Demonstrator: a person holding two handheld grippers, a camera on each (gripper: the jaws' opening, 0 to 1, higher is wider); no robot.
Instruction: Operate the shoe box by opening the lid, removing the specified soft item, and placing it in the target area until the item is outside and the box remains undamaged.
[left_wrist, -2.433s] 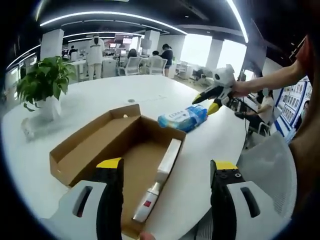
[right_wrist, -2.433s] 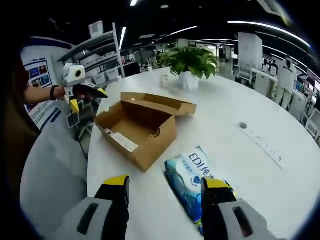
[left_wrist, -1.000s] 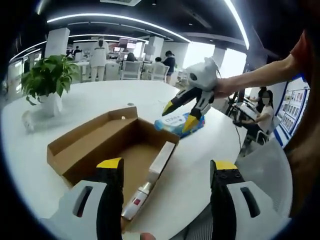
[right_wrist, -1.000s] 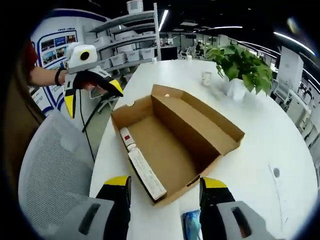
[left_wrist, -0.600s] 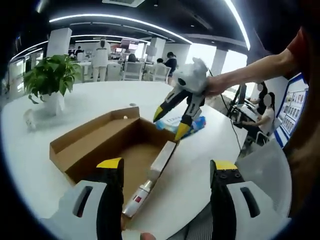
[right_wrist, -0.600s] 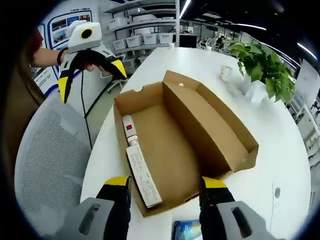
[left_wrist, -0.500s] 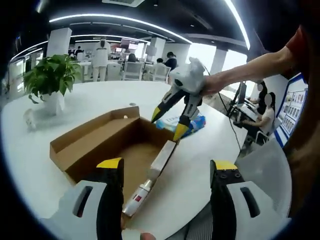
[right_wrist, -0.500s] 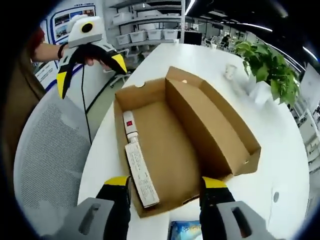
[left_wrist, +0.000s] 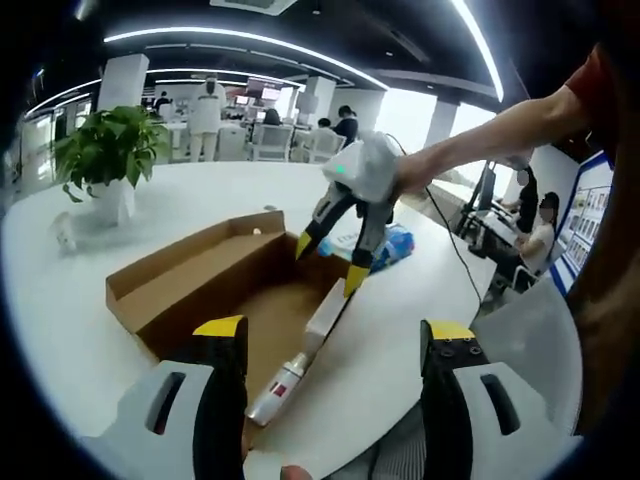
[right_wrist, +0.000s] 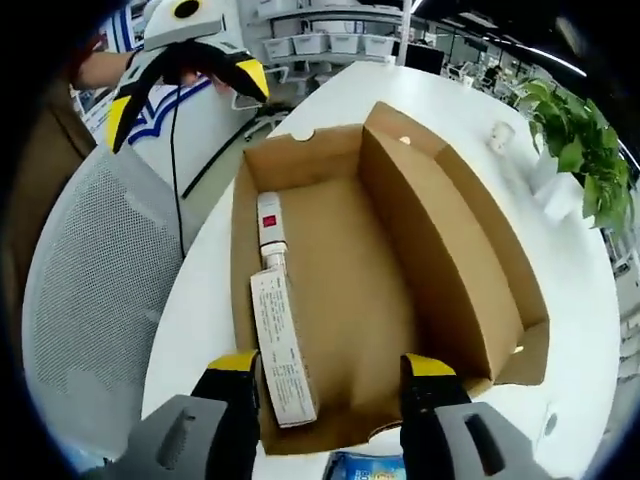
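An open-plan office stretches behind, with curved ceiling light strips, white pillars, chairs and people standing at the far end. A large round white desk (left_wrist: 150, 215) carries everything. On it lies the open brown cardboard shoe box (left_wrist: 215, 290), its lid folded back flat on the side towards the plant, the inside plain brown. A leafy green plant in a white pot (left_wrist: 100, 160) stands on the far left of the desk in the left gripper view. A grey mesh office chair (right_wrist: 95, 300) sits at the near edge of the desk, left of the box in the right gripper view.

Inside the box, along its near side wall, lies a long white carton with small printed text (right_wrist: 278, 360), and end to end with it a white tube with a red label (right_wrist: 268, 228). A soft blue plastic pack of tissues (left_wrist: 388, 245) lies outside the box on the desk, just beyond the box's far right corner; in the right gripper view its edge peeks in below the box.

The right claw (left_wrist: 327, 262), white with yellow-tipped black jaws, hangs over the box's far end with its jaws spread wide and nothing between them. The left claw (left_wrist: 335, 345) hovers at the near edge of the desk, jaws likewise wide apart and empty.
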